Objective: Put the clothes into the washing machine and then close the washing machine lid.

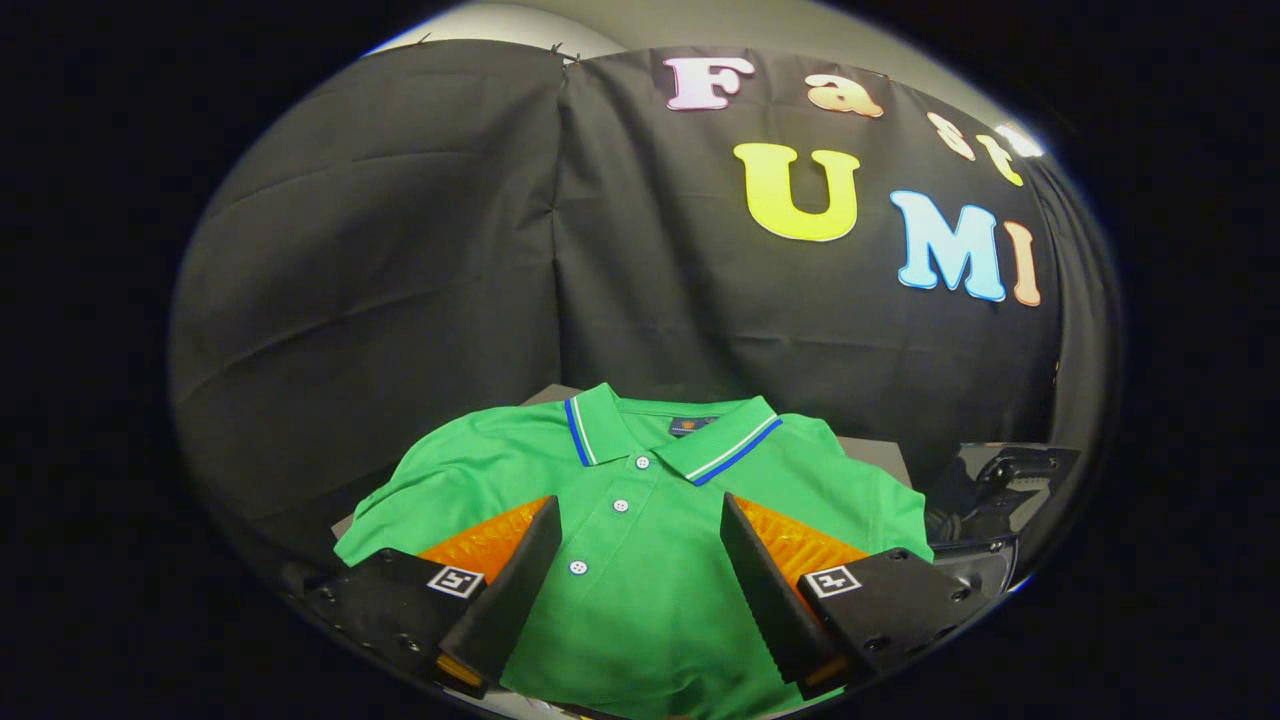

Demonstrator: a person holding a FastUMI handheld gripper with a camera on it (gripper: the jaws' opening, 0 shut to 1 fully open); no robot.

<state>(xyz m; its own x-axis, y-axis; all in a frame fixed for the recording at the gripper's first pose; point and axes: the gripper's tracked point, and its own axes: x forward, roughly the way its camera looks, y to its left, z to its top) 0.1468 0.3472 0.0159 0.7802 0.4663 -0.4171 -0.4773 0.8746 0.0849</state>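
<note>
**Fingers spread wide over a folded green shirt**

A green polo shirt (640, 520) lies folded flat on a grey counter (875, 452), front side up, with its collar toward the booth's black cloth wall (400, 250) and its lower part running down between the fingers. The collar (672, 432) is edged with blue and white stripes, and a small dark label sits inside the neck. Three white buttons (620, 505) run down the placket in a line, the lowest one roughly level with the tips of the fingers.

The gripper (640, 515) hangs above the shirt's front with its fingers set wide apart, one on each side of the button line. Nothing is caught between them; the shirt's cloth shows plainly in the gap, and whether the fingertips touch the cloth cannot be told. Each finger carries a small square black-and-white marker (456, 581) on its top face.

The shirt's sleeves are tucked so that it forms a neat, broad shape covering most of the counter. Bare counter shows as a thin strip behind the collar and at the shirt's far right corner. To the right of the shirt, beside the counter's edge, stands a dark glossy object (1000, 500) whose kind cannot be told.
</note>
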